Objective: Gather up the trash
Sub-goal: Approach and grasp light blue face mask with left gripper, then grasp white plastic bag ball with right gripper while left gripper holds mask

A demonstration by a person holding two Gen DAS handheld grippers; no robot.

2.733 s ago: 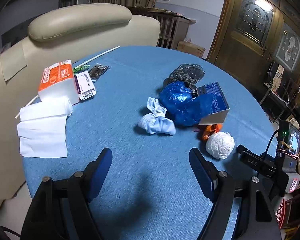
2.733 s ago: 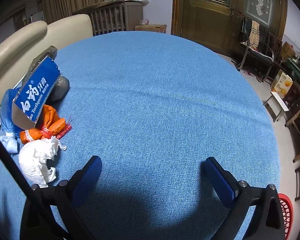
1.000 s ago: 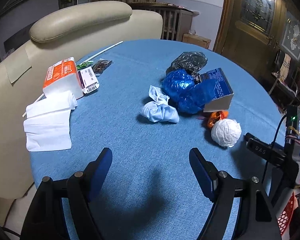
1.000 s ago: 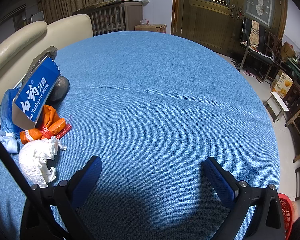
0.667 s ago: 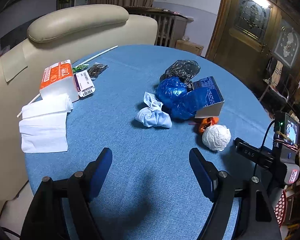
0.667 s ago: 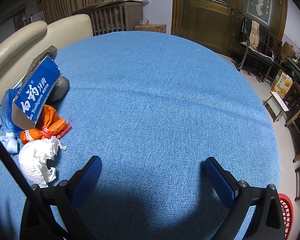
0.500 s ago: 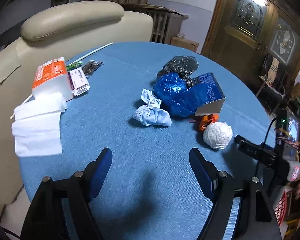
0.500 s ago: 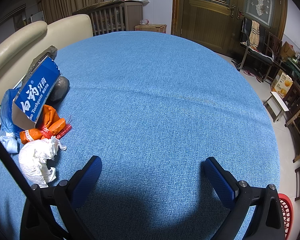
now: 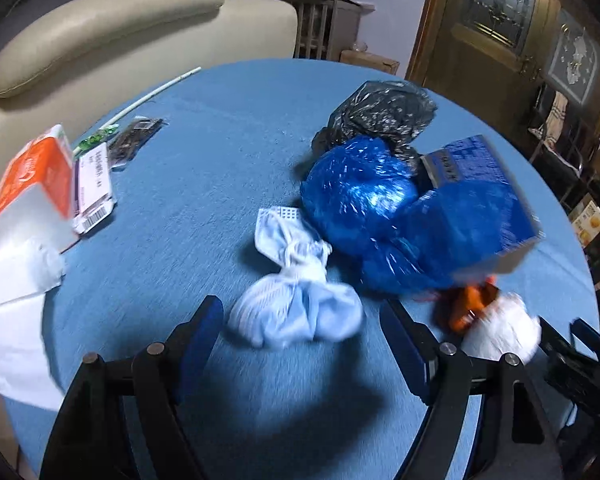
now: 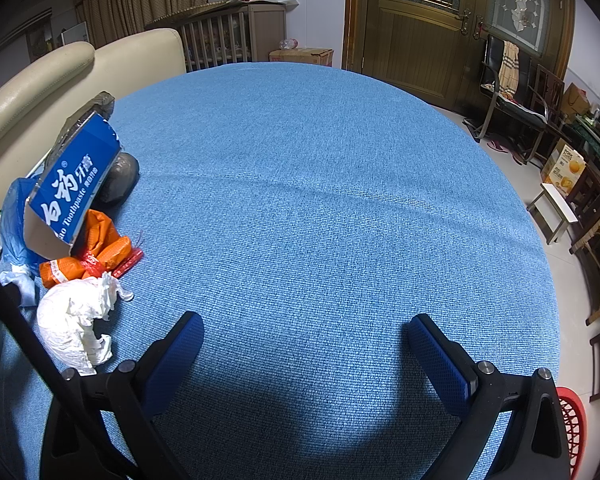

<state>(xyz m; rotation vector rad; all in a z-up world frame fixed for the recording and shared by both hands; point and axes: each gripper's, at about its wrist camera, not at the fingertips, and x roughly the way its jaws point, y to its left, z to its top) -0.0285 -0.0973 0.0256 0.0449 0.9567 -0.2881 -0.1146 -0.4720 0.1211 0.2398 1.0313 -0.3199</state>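
The left claw [image 9: 300, 340], wide apart, nears the crumpled pale blue cloth wad [image 9: 296, 308] and could knock it away.

Two blue bags [image 9: 384, 216]; one black bag [image 9: 380, 114]; one toothpaste box [image 10: 74, 184]; one white paper wad [image 10: 74, 320]; one face mask [image 9: 296, 300]; one tissue pack [image 9: 32, 188].

"Toothpaste" (partly cut) on blue box [image 10: 71, 186]
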